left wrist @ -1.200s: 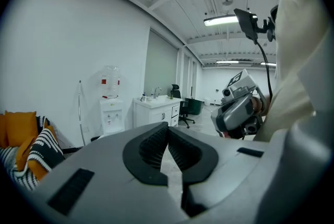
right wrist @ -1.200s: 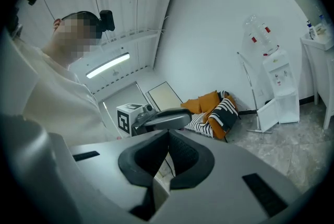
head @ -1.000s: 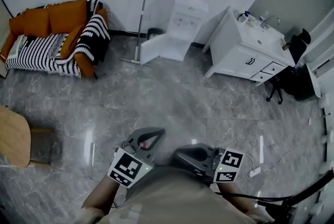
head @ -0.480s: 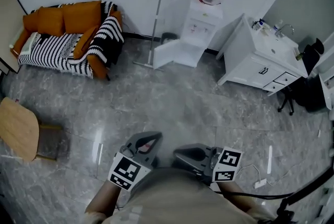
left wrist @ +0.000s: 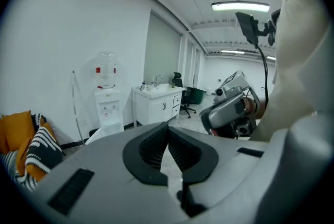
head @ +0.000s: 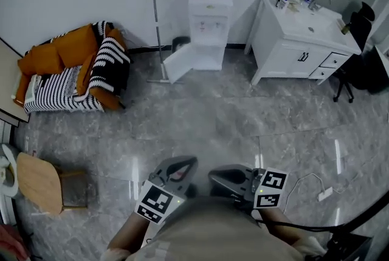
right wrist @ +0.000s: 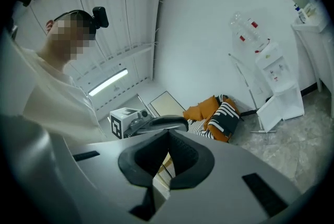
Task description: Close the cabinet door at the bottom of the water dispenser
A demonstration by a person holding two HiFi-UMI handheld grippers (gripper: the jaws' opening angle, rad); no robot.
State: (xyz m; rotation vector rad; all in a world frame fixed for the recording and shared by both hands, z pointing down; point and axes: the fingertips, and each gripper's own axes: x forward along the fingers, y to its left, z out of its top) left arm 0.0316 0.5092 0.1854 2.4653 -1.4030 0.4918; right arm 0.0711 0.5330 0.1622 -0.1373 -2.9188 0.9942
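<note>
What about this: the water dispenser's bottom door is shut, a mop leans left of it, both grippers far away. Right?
No. The head view shows the door standing open on the water dispenser. The rest holds: mop left of it, left gripper and right gripper far away.

An orange sofa [head: 59,56] with a striped throw [head: 61,90] sat at ten o'clock, a white sink cabinet [head: 285,58] at one o'clock, a wooden stool [head: 36,181] at eight.
</note>
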